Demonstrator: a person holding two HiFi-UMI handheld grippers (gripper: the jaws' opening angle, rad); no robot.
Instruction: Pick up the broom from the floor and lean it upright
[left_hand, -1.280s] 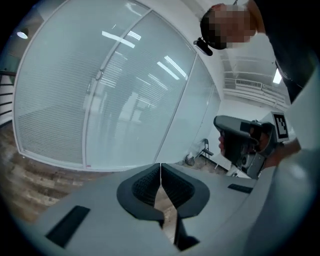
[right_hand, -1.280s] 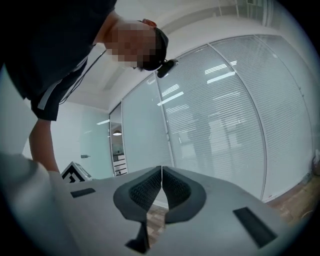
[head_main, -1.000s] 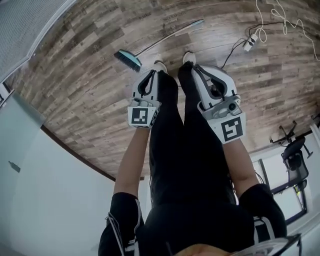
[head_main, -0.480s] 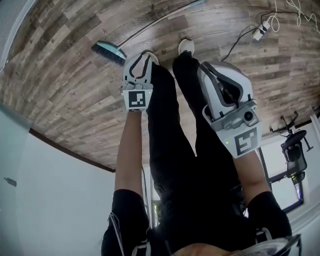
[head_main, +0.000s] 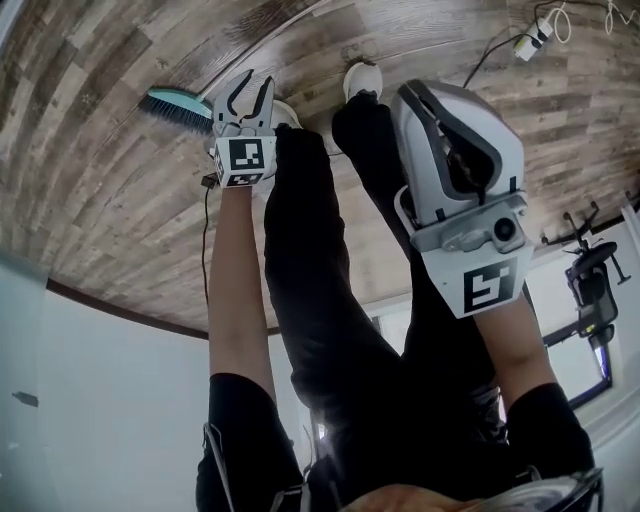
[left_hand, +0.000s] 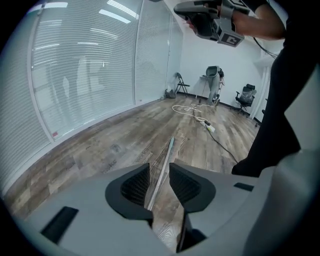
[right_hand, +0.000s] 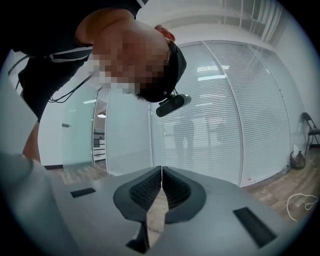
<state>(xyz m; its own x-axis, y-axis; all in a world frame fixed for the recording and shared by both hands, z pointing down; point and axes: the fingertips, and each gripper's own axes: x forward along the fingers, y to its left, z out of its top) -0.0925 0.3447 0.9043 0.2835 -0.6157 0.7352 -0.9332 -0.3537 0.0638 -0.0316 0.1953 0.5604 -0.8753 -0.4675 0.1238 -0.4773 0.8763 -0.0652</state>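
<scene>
Place: an office, one open room.
Walls: glass walls hung with blinds, ahead of the right tongs.
Floor: plank floor, below the tongs.
Seating: swivel chair right of the tongs; folding chair by the glass, ahead and right.
Power: power strip with cords on the floor beyond the tongs.
Lighting: light strips mirrored in the glass.

wood-plank floor; broom lies flat on it, teal brush head, thin handle; white shoe near handle; white power strip, loose cables farther off.
</scene>
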